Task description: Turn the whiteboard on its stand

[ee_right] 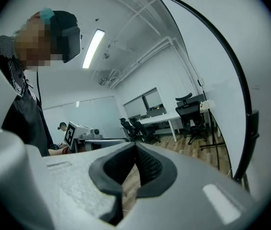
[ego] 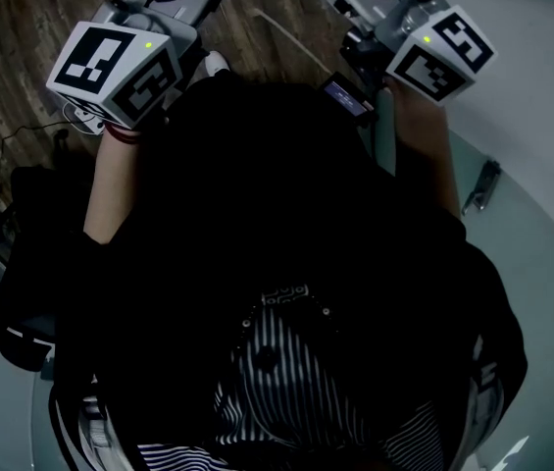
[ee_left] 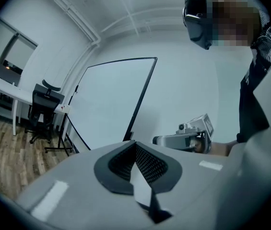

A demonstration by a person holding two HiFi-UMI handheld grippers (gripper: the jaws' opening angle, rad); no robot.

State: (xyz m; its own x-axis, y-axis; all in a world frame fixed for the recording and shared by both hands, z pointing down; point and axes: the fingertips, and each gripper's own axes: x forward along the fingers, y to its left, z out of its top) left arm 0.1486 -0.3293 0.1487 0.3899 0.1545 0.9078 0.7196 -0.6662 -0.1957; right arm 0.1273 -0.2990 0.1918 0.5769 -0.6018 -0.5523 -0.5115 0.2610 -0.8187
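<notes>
Both claws were up in front of the person's chest, apart from each other, and neither carried anything. The left claw [ee_left: 135, 145] was pinched shut, pads meeting at the tips. It pointed across at the whiteboard [ee_left: 113, 99], which stood upright on its stand [ee_left: 66, 131] on the wooden floor [ee_left: 10, 152], clear of that claw. The right claw [ee_right: 135, 148] was shut and empty too, but it sat much nearer the board. The black frame [ee_right: 232, 67] swept past just to its right without touching it. To my eye the right one was placed there to get at that edge. The shut jaws suggested a push on the frame rather than a pinch. The left seemed held back, ready to steady or catch the far side once the board swung. Nothing looked turned yet.
</notes>
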